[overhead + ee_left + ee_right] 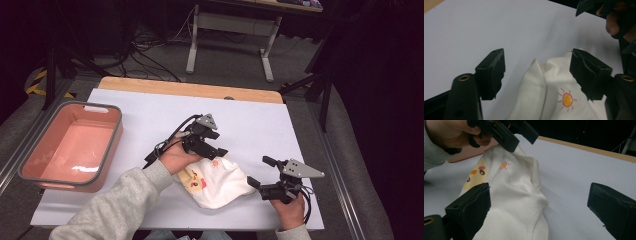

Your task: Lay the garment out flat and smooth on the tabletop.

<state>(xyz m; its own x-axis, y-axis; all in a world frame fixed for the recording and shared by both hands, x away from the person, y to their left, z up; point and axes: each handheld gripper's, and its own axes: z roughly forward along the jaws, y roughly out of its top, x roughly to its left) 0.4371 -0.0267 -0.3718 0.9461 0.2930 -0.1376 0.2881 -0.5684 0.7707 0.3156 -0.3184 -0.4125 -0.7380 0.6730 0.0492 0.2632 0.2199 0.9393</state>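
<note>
A crumpled white garment (216,182) with a cartoon face and a small orange sun print lies on the white table cover near the front edge. My left gripper (218,143) hovers at its far edge, jaws open. In the left gripper view the left gripper (537,60) straddles the cloth's (541,85) raised fold without touching it. My right gripper (261,172) stands open at the garment's right side. In the right gripper view the right gripper (539,188) has the garment (511,185) between and beyond its jaws, and the left gripper (506,132) hangs over the far end.
A pink bin (116,135) with a grey rim sits at the table's left side, nothing visible in it. The table's wooden far edge (190,90) shows beyond the white cover (150,112). Cables and a desk frame (230,30) stand on the floor behind.
</note>
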